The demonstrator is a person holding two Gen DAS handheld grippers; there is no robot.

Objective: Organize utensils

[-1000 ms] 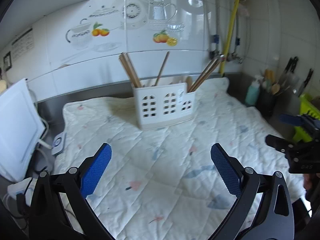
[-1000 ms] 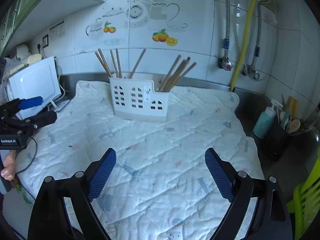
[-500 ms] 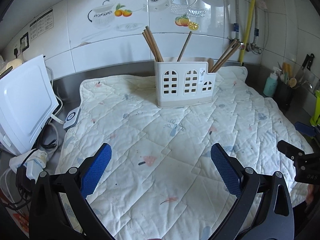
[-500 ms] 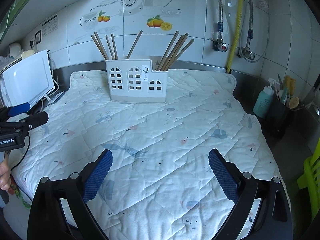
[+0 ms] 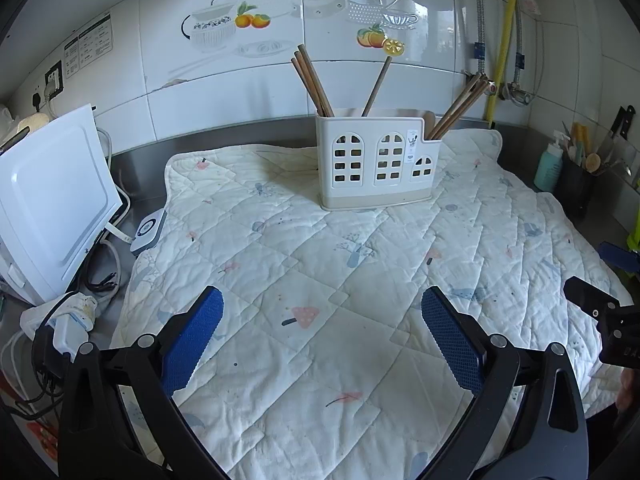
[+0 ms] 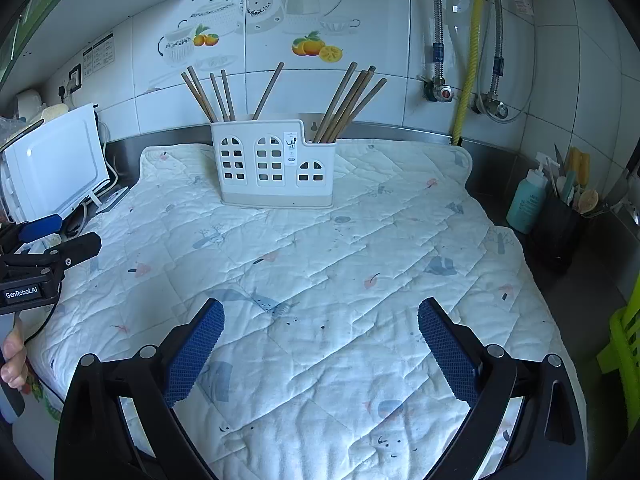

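1. The white utensil holder (image 5: 376,160) stands upright on the quilted mat (image 5: 320,280), at the mat's far side near the tiled wall (image 5: 200,92); its long axis runs side to side across both views, the window-pattern face turned toward the cameras
2. Wooden chopsticks (image 5: 314,84) stand in the holder with their free ends up: the group at the holder's left end leans left, a single one (image 5: 378,84) near the middle leans right, and the bunch (image 5: 460,106) in the low right compartment fans right
3. The left gripper (image 5: 322,334) and the right gripper (image 6: 320,338) both hang over the mat's near part, well apart from the holder, jaws spread wide and empty
4. Compared with a second ago, the holder sits lower and squarer in the left view
5. Only the right view shows the hand (image 6: 14,360) gripping the left tool's handle and the bunch as separate sticks (image 6: 348,100); in the left view it nearly merges
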